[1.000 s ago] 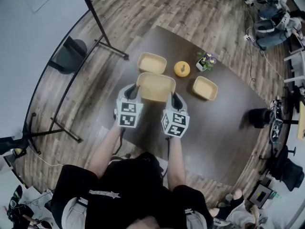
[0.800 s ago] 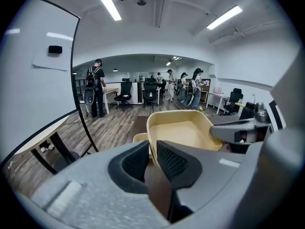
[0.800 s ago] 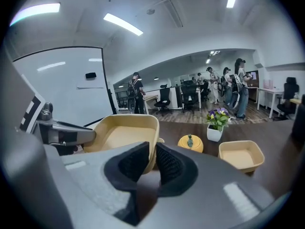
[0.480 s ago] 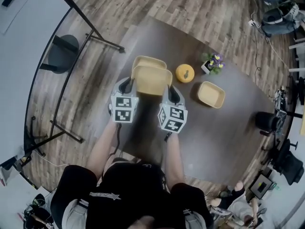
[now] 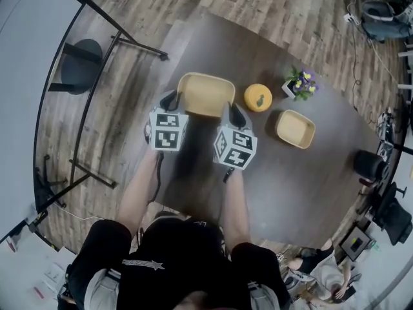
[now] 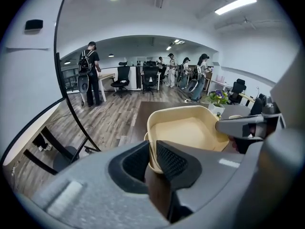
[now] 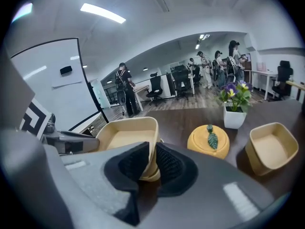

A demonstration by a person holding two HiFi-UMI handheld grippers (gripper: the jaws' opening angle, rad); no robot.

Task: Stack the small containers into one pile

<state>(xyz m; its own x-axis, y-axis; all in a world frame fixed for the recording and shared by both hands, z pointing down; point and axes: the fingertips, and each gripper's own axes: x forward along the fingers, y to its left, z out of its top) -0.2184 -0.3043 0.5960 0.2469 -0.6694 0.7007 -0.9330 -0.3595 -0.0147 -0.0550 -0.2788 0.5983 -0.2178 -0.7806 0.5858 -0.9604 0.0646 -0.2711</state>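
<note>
Pinching top container (image 5: 205, 94) by opposite rims: left gripper (image 5: 171, 101), right gripper (image 5: 233, 113) fingers nearly closed on thin walls. Left of yellow pot (image 5: 258, 97), probably nested in 2nd container (image 7: 150, 176). Light, stiff; rim grip suits.

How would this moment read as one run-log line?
left gripper: shut on top beige rectangular tray | right gripper: shut on same tray | tray: nested in second beige tray

On the dark wooden table (image 5: 290, 186), a tan rectangular plastic container (image 5: 205, 94) sits nested in a second such container (image 7: 152, 176), between the left tool (image 5: 171, 100) and the right tool (image 5: 233, 113). To their right stands a yellow round lidded pot (image 5: 258, 97), with a small potted plant (image 5: 301, 82) behind it and a third tan container (image 5: 295, 128) in front.
</note>
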